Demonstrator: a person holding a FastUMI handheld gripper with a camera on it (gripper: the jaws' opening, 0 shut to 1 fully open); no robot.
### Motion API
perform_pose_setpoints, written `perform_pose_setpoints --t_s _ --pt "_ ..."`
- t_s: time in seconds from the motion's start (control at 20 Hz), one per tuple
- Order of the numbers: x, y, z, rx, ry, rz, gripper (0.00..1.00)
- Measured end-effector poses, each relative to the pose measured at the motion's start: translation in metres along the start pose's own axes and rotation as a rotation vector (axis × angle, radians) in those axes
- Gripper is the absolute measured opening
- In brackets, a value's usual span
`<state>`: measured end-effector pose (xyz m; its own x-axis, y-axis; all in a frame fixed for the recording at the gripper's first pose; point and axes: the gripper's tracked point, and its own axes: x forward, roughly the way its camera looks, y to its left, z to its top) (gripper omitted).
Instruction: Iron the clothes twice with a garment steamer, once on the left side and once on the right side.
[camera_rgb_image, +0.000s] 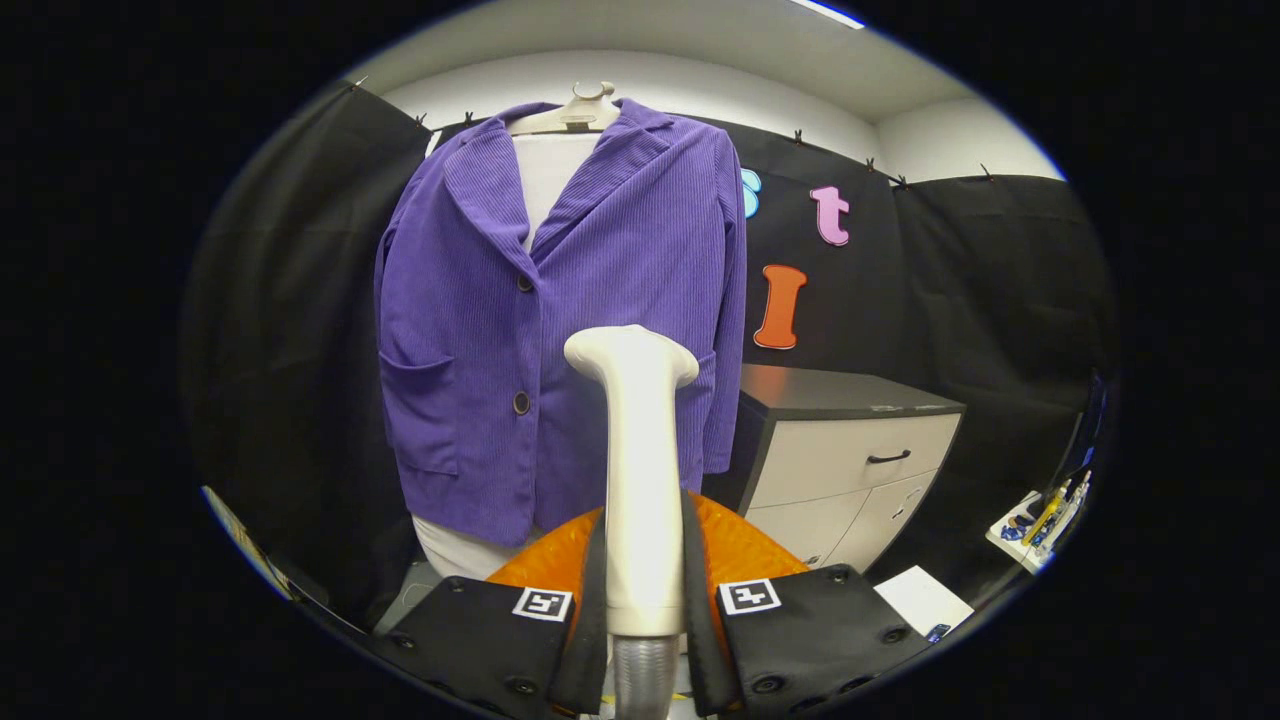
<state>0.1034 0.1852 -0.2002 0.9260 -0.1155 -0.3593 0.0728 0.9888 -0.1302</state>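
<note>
Your gripper (645, 590) is clamped on the garment steamer (638, 470): both fingers press against the sides of its pale handle, which stands upright between them, with a ribbed grey hose leaving it at the bottom. The steamer's long axis runs straight up from the fingers, and its flared head sits at the top, facing away from you toward the clothes.

The purple jacket (560, 320) hangs on a hanger (585, 110) straight ahead, beyond the steamer head. From where you hold it, the head lines up with the jacket's lower front, just right of the button line and near the right-hand panel. The left panel, with its patch pocket, lies off to the left of the head. How close the head is to the cloth cannot be judged here.

Both passes look undone; each likely runs vertically along one panel. A cabinet (850, 460) stands just right of the jacket, so keep the right-side pass clear of it.
</note>
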Motion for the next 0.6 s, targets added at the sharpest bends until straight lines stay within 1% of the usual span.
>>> perform_pose_setpoints --t_s 0.4,0.6 --pt "-0.008 0.000 -0.040 0.003 0.076 0.023 0.41" --pt "-0.005 0.000 -0.064 0.011 0.124 0.032 0.41"
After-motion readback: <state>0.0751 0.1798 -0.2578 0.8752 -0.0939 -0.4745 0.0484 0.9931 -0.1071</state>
